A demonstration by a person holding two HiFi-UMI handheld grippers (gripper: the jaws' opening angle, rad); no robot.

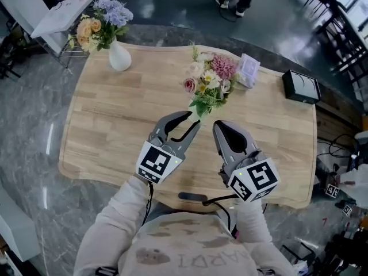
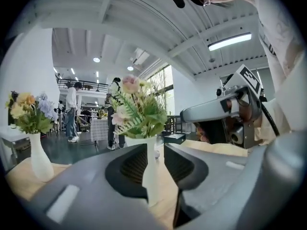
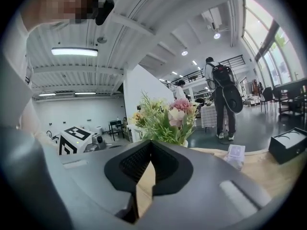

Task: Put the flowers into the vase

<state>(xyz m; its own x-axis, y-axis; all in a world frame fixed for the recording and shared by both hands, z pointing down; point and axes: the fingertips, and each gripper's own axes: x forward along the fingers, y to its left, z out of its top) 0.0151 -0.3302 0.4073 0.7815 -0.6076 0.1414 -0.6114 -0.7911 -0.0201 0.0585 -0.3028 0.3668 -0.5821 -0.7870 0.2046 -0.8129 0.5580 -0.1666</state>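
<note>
A bunch of pink and cream flowers [image 1: 210, 85] stands at the middle back of the wooden table [image 1: 115, 131], and its foliage hides its vase from above. In the left gripper view that slim white vase [image 2: 151, 171] and the flowers [image 2: 136, 109] show straight ahead, through the jaw gap. My left gripper [image 1: 194, 119] [image 2: 154, 150] is open, with its tips just short of the vase and nothing in them. Beside it, my right gripper [image 1: 218, 125] [image 3: 151, 143] is shut and empty, aimed at the same flowers [image 3: 168, 119]. A second white vase [image 1: 119, 56] [image 2: 38, 162] at the far left holds yellow and blue flowers [image 1: 100, 25].
A black box [image 1: 301, 87] [image 3: 288, 147] lies near the table's right edge. A small pale packet [image 1: 248, 71] [image 3: 235, 155] sits behind the pink flowers. A white side table [image 1: 63, 13] stands beyond the far left corner. People stand on the floor further back.
</note>
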